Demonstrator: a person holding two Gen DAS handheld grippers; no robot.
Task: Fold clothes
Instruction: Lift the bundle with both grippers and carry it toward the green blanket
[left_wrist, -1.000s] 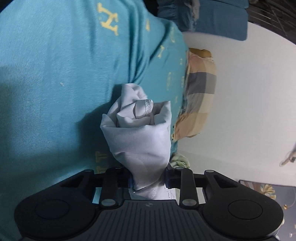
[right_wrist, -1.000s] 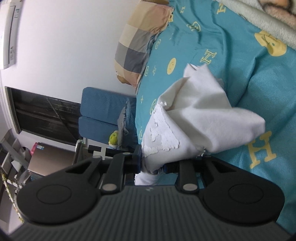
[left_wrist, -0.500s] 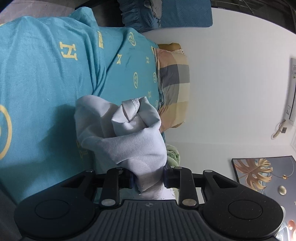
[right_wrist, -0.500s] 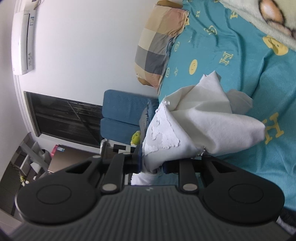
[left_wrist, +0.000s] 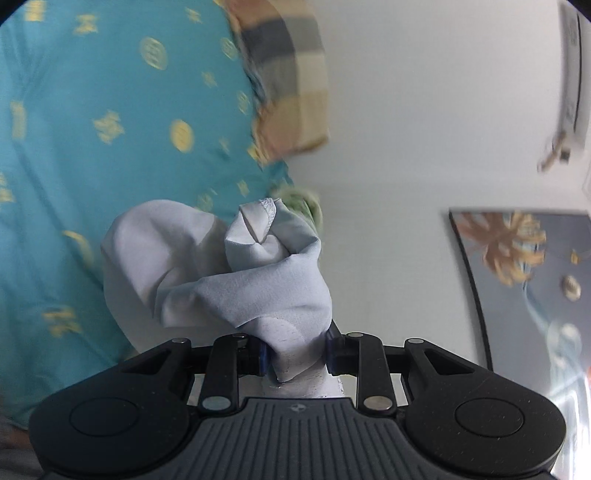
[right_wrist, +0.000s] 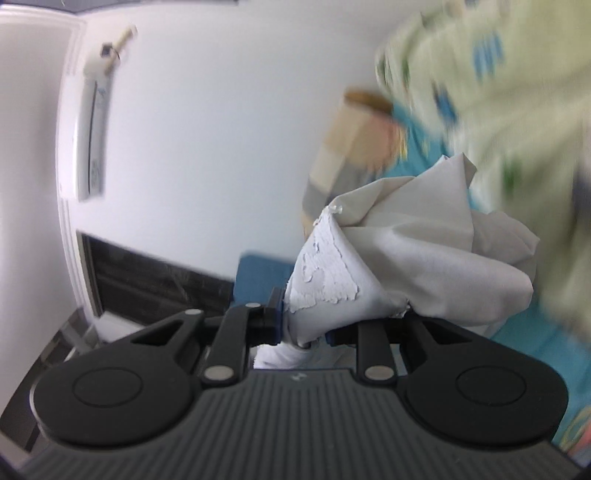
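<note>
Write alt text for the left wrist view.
The left gripper clamps a bunched pale grey garment above a teal bedspread with yellow motifs. A checked pillow and white wall lie beyond, blurred.

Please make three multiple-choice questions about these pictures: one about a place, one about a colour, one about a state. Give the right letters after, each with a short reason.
1. Where does the framed picture of a golden plant hang?
A. on the white wall
B. on the bed sheet
C. on the checked pillow

2. What colour is the bed sheet?
A. red with white stripes
B. teal with yellow marks
C. plain black

3. In what state is the left hand-held gripper?
A. wide open and empty
B. closed on a pillow
C. closed on the white garment

Answers:
1. A: the framed picture sits on the white wall.
2. B: the bed sheet is teal with yellow marks.
3. C: the left hand-held gripper pinches the white garment between its fingers.
</note>
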